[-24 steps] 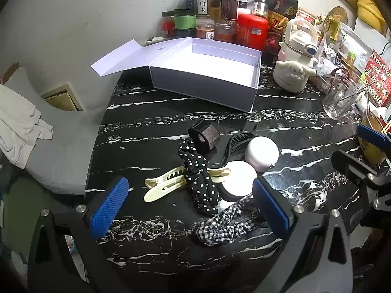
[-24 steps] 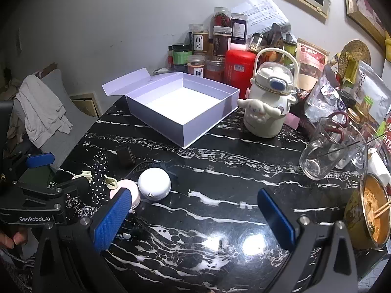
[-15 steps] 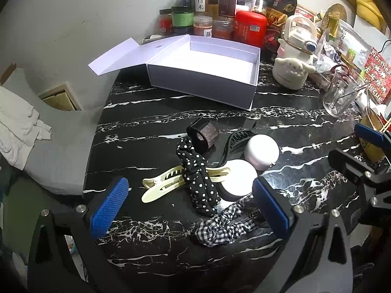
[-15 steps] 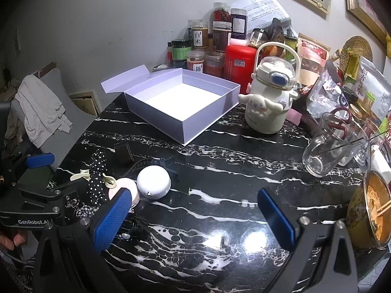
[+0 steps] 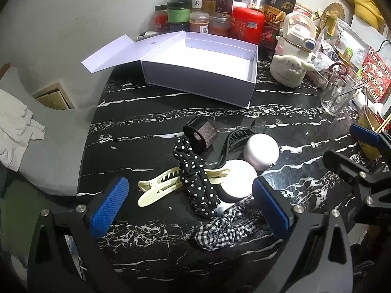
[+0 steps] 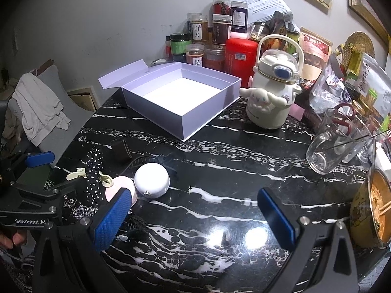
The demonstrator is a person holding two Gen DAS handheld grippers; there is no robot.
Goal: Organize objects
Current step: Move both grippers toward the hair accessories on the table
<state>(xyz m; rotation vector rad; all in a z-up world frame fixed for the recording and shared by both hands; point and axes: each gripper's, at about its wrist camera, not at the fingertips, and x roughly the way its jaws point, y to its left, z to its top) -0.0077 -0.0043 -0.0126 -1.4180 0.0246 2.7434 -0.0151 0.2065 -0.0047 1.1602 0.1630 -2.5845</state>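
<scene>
Left tool [image 5: 190, 202]: released, jaws wide, empty, above hair accessories on black marbled desk [image 5: 146, 127]. Polka-dot scrunchie [image 5: 195, 178], black with white dots, draped across cream hair clip [image 5: 158, 188]. Right tool [image 6: 193, 210]: released, empty. Lavender box [image 6: 185, 97], lid open, behind.

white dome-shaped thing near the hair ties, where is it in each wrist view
Left wrist view: the white dome sits right of centre, beside the black comb, just beyond the round white compact.
Right wrist view: the white dome sits lower left of centre, next to the polka-dot scrunchie.
Shared landmark: the open lavender box, farther back on the black marble table in both views.
</scene>
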